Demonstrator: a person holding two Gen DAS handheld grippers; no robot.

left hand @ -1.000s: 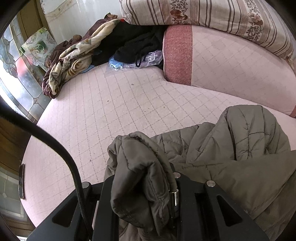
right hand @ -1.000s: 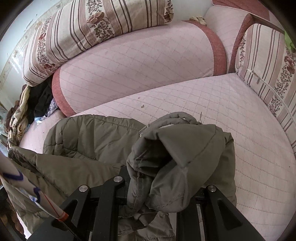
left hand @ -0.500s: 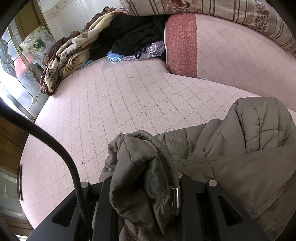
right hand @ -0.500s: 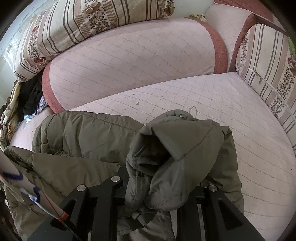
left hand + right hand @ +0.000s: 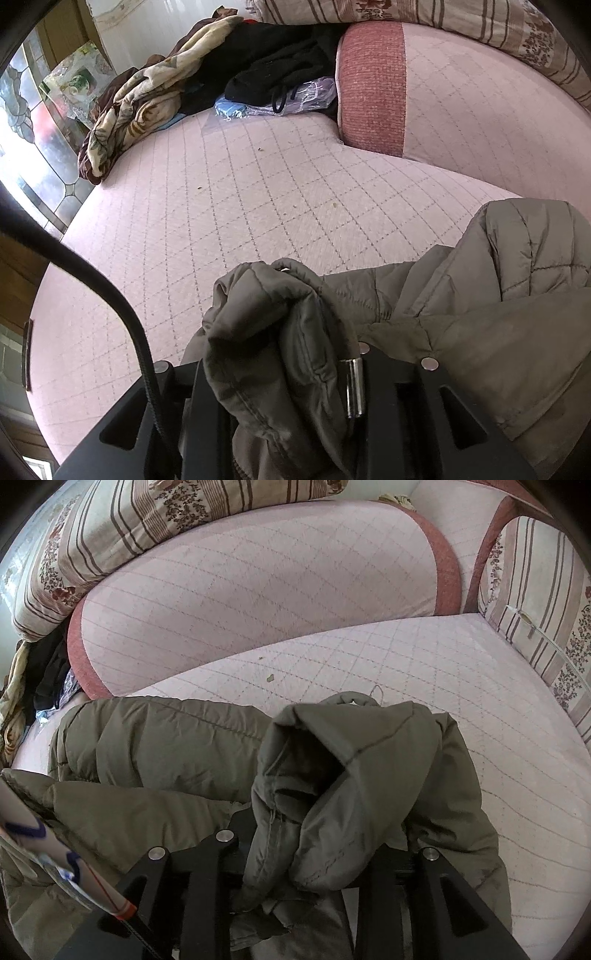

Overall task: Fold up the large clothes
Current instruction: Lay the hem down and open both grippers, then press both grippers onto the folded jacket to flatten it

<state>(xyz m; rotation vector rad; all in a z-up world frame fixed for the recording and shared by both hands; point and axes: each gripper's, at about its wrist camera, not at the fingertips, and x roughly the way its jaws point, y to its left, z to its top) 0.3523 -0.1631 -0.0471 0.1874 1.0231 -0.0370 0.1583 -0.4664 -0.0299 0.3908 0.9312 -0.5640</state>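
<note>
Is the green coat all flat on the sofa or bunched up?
Bunched up: the coat lies rumpled on the sofa, with thick folds heaped between both grippers.

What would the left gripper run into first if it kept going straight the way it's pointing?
The bunched olive jacket between its opening jaws comes first; beyond that, probably the pink quilted sofa seat, though depth is hard to judge.
</note>
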